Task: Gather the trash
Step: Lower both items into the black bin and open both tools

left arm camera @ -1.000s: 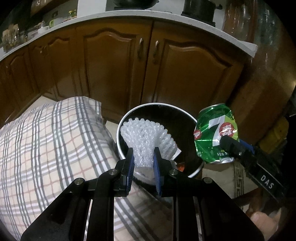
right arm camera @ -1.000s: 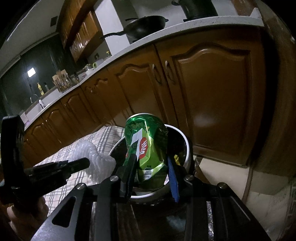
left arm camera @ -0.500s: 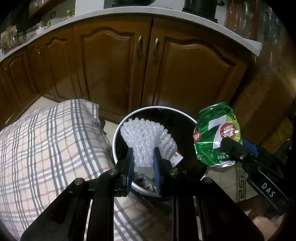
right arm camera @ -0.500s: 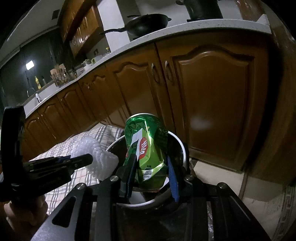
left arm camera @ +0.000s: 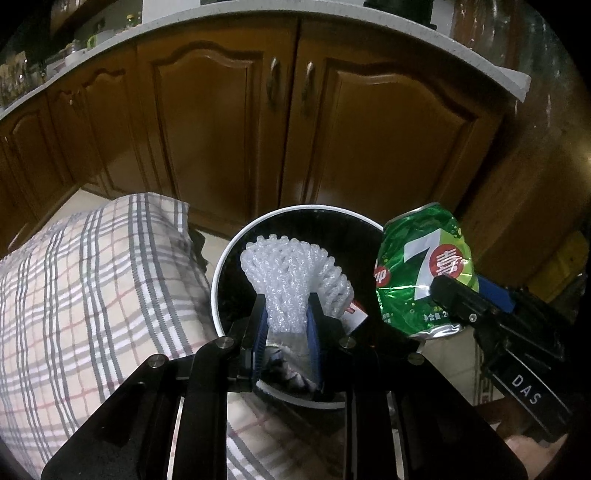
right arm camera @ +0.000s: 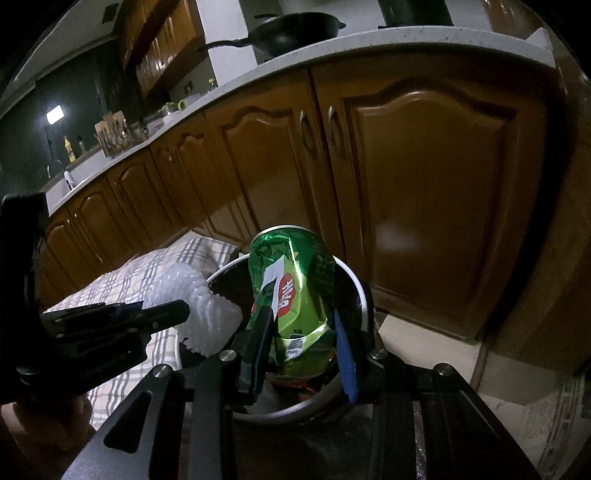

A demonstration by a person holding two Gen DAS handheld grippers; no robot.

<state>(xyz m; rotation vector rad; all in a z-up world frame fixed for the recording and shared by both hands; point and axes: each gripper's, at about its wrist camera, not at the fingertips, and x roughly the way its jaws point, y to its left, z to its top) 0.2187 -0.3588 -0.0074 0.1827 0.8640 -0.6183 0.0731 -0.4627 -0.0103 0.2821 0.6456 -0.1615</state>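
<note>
My left gripper (left arm camera: pixel 287 313) is shut on a white foam fruit net (left arm camera: pixel 291 269) and holds it over the open round trash bin (left arm camera: pixel 221 258), which has a white rim and dark inside. My right gripper (right arm camera: pixel 303 332) is shut on a crushed green 7-Up can (right arm camera: pixel 291 284) and holds it over the same bin (right arm camera: pixel 360 291). The can (left arm camera: pixel 421 269) also shows at the right of the left wrist view, just past the bin's rim. The net (right arm camera: pixel 199 306) and the left gripper (right arm camera: pixel 162 314) show at the left of the right wrist view. Some trash lies inside the bin.
A checked cloth (left arm camera: pixel 92 295) covers a surface left of the bin. Brown kitchen cabinet doors (left arm camera: pixel 229 129) stand right behind it under a white countertop (right arm camera: pixel 369 44). A black pan (right arm camera: pixel 295 33) sits on the counter. Pale floor tiles (right arm camera: pixel 424 343) lie to the right.
Both grippers have moved forward over the bin with their loads. The bin now lies lower and nearer in both views. Both grips are unchanged.
</note>
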